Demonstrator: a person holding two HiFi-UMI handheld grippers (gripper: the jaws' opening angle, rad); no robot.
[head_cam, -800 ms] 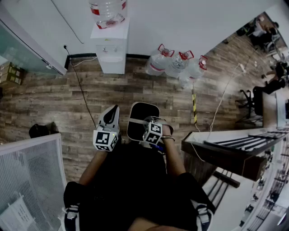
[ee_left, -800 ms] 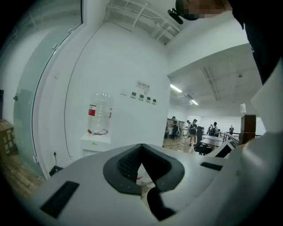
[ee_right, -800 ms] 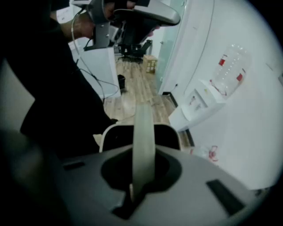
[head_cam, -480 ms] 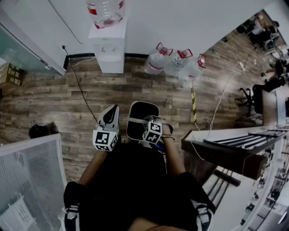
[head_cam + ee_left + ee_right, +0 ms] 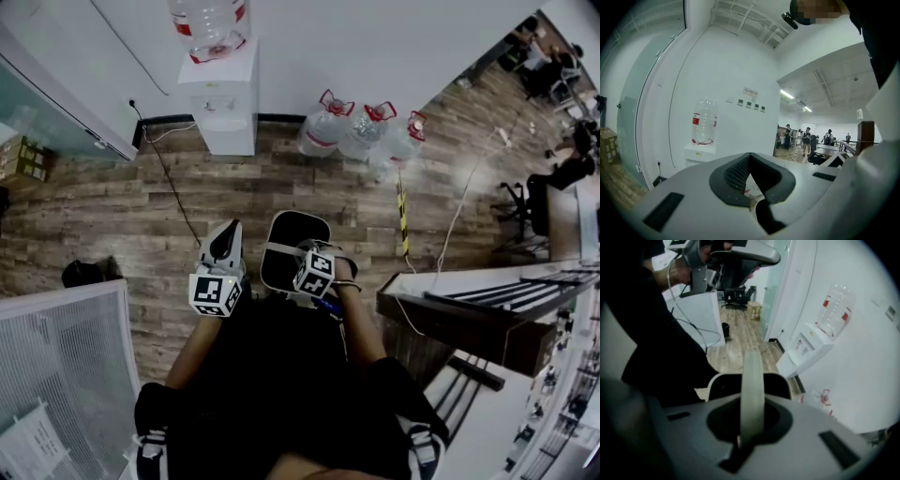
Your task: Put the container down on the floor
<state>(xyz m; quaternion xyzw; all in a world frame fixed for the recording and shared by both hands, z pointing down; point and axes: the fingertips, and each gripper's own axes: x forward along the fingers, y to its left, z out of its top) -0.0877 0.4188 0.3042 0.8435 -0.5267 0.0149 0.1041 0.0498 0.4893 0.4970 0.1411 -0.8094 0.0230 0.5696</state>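
The container (image 5: 292,246) is a white-rimmed bin with a dark inside, hanging above the wood floor in front of the person's knees. A pale band handle (image 5: 752,390) arches over its rim (image 5: 723,379). My right gripper (image 5: 309,258) is shut on that handle, and the band runs straight between its jaws in the right gripper view (image 5: 749,420). My left gripper (image 5: 228,239) hangs just left of the container and does not touch it. Its jaws are shut with nothing in them (image 5: 750,161).
A white water dispenser (image 5: 223,98) stands against the far wall, with three large water jugs (image 5: 361,136) on the floor to its right. A cable (image 5: 173,192) runs over the planks. A dark desk (image 5: 450,309) is at the right and a white mesh panel (image 5: 66,366) at the left.
Both grippers and the container keep nearly the same places. The left gripper has drifted slightly to the left.
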